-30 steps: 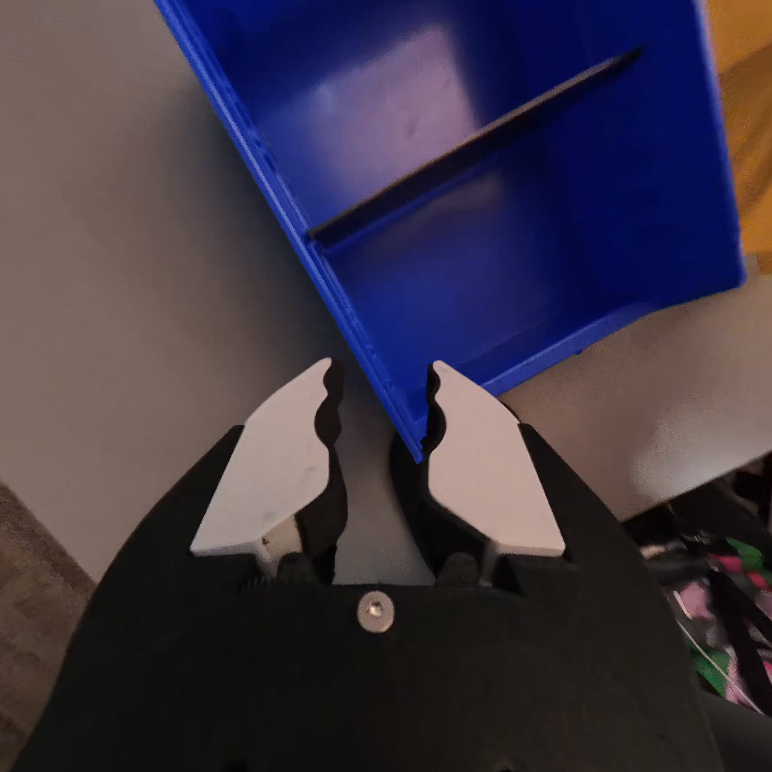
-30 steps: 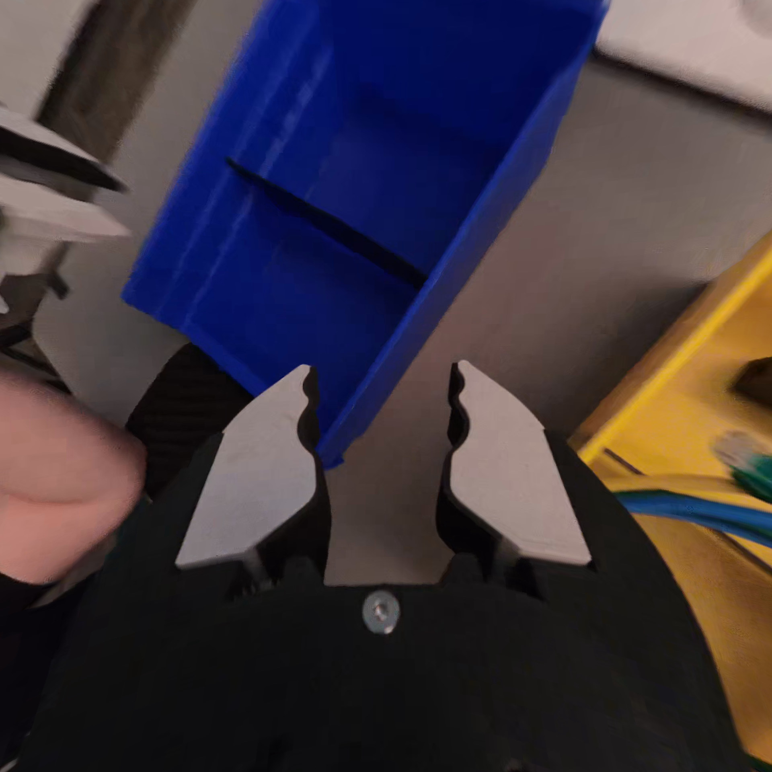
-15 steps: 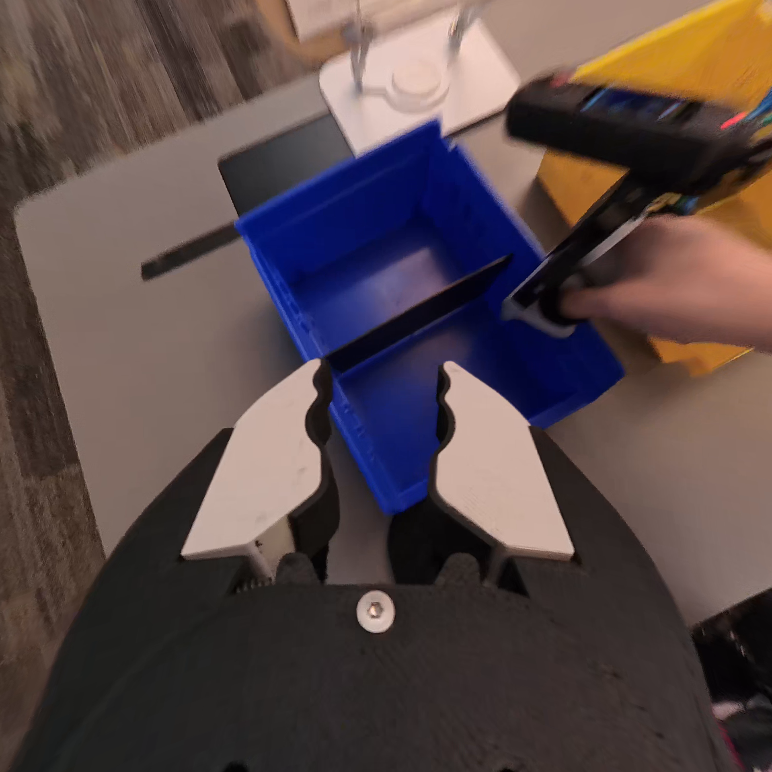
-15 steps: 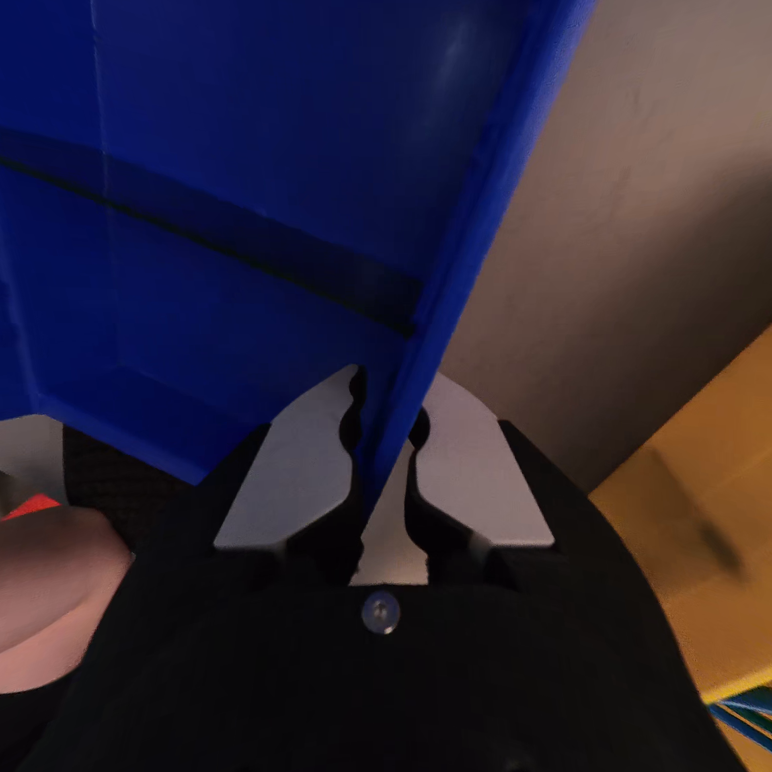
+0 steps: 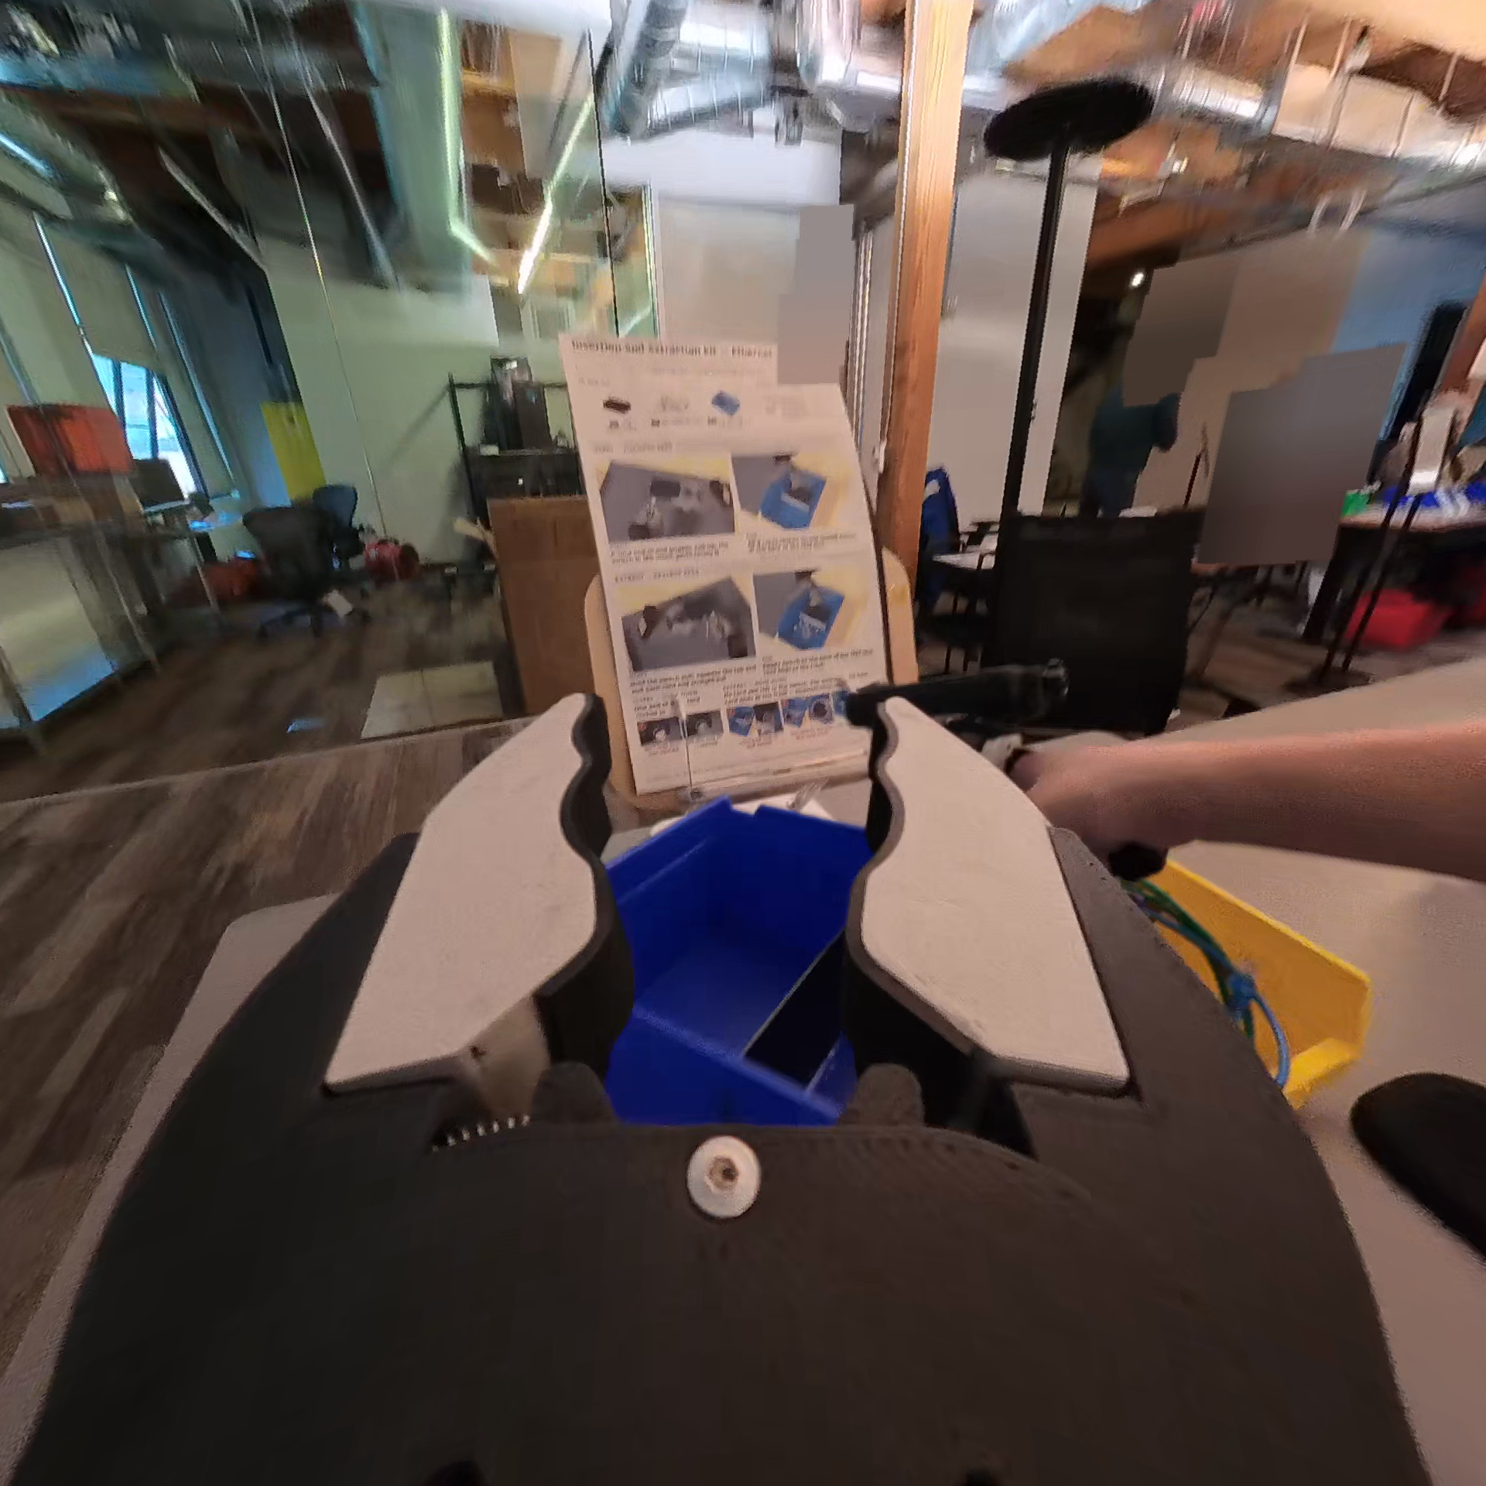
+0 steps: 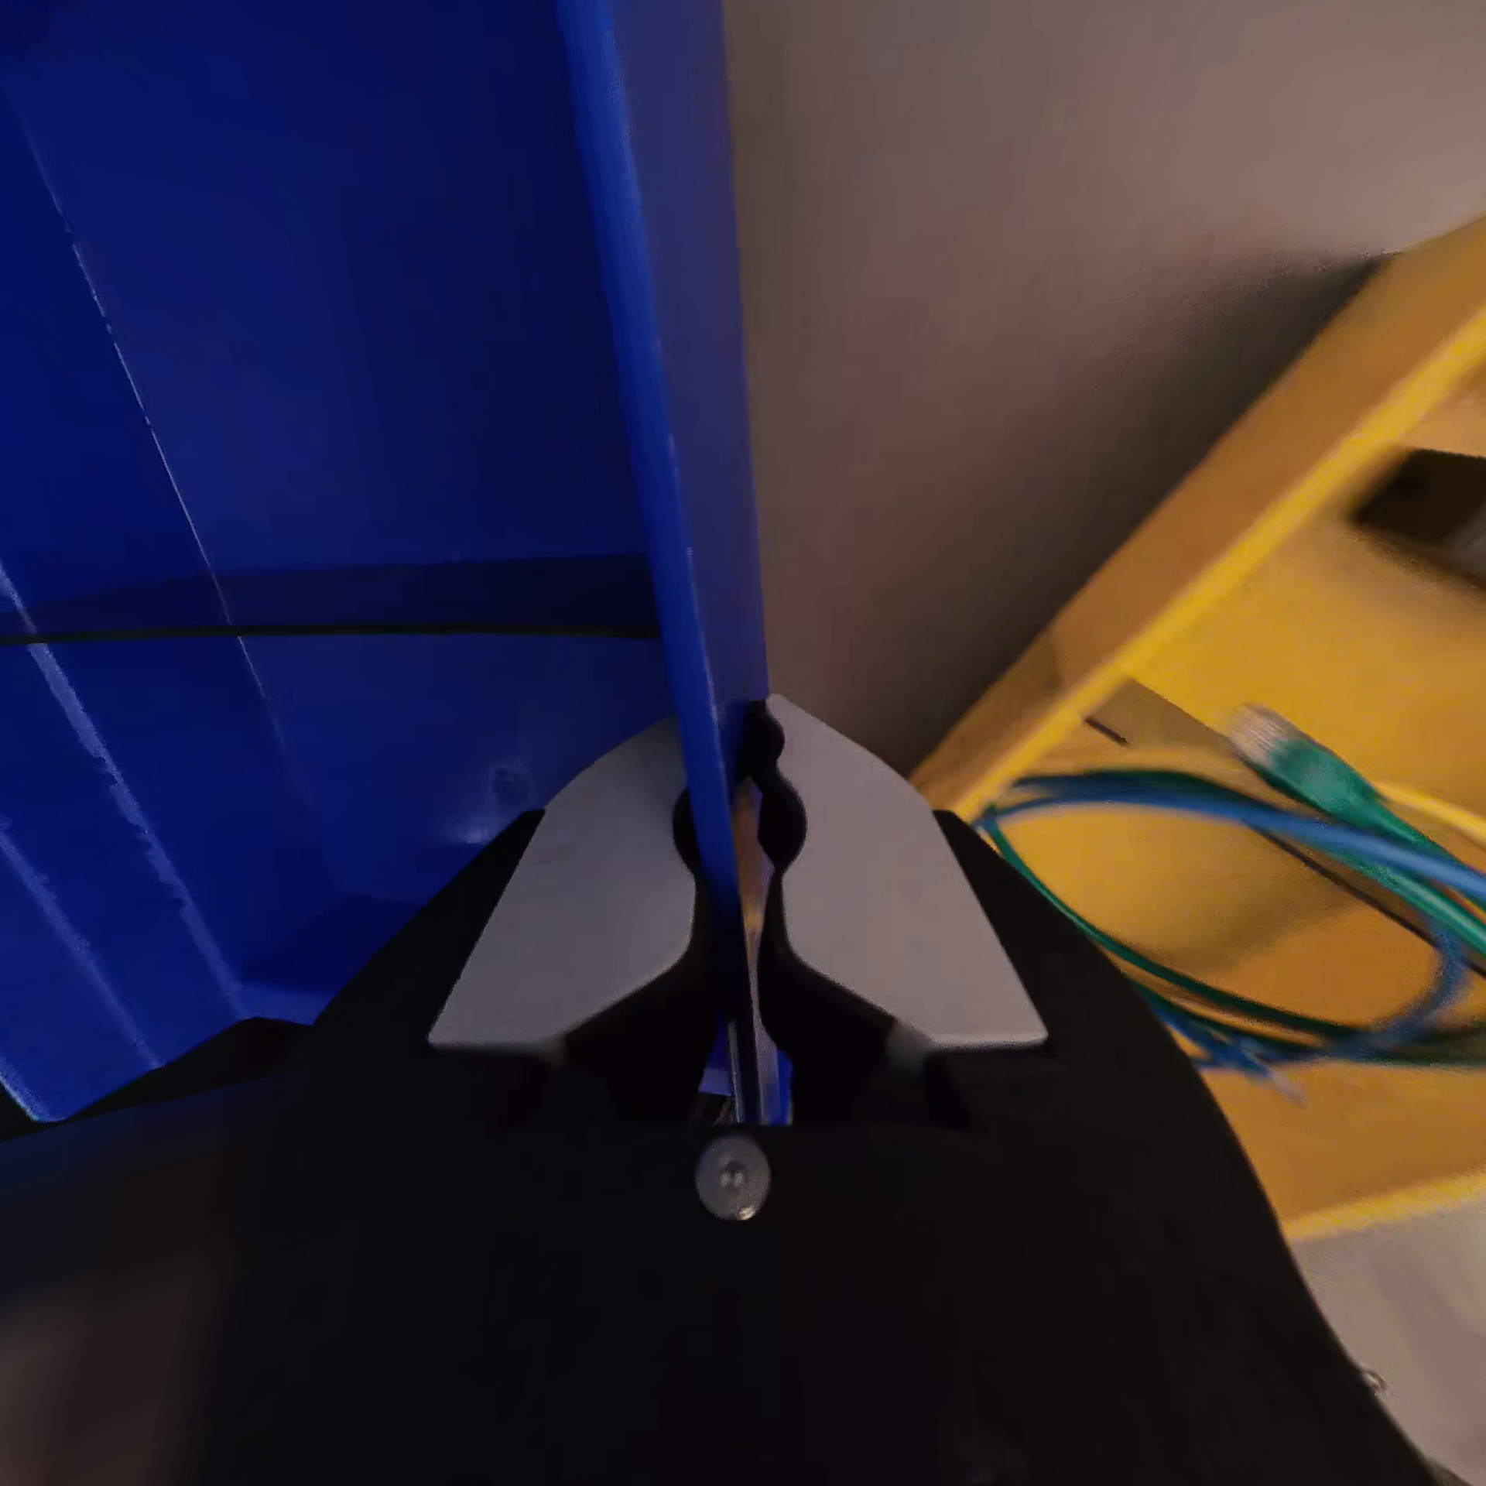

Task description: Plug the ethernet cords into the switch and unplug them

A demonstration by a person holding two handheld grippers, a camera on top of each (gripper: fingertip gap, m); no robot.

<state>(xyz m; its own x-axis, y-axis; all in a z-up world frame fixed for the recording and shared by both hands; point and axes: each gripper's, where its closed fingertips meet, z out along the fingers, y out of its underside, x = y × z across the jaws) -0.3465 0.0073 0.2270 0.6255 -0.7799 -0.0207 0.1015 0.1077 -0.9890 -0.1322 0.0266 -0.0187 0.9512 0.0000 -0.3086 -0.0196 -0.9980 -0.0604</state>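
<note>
My right gripper (image 6: 728, 724) is shut on the right side wall of an empty blue bin (image 6: 643, 402) with a black divider. Blue and green ethernet cords (image 6: 1206, 812) lie in a yellow bin (image 6: 1206, 498) to its right, one green plug (image 6: 1303, 772) on top. A dark object (image 6: 1431, 498) lies farther back in that bin; I cannot tell if it is the switch. My left gripper (image 5: 733, 712) is open and empty, held above the near end of the blue bin (image 5: 724, 925). The cords (image 5: 1230, 981) also show in the left wrist view.
A person's forearm (image 5: 1246, 788) reaches in from the right with the right gripper's black body (image 5: 965, 691). An instruction sheet on a wooden stand (image 5: 724, 563) stands behind the blue bin. The yellow bin (image 5: 1303, 989) sits right of it on the grey table (image 5: 1407, 925). Spacing between my two grippers at the tips: around 30 centimetres.
My left gripper has risen and tilted up from looking down into the blue bin to looking level across the room. My right gripper has closed onto the bin's wall.
</note>
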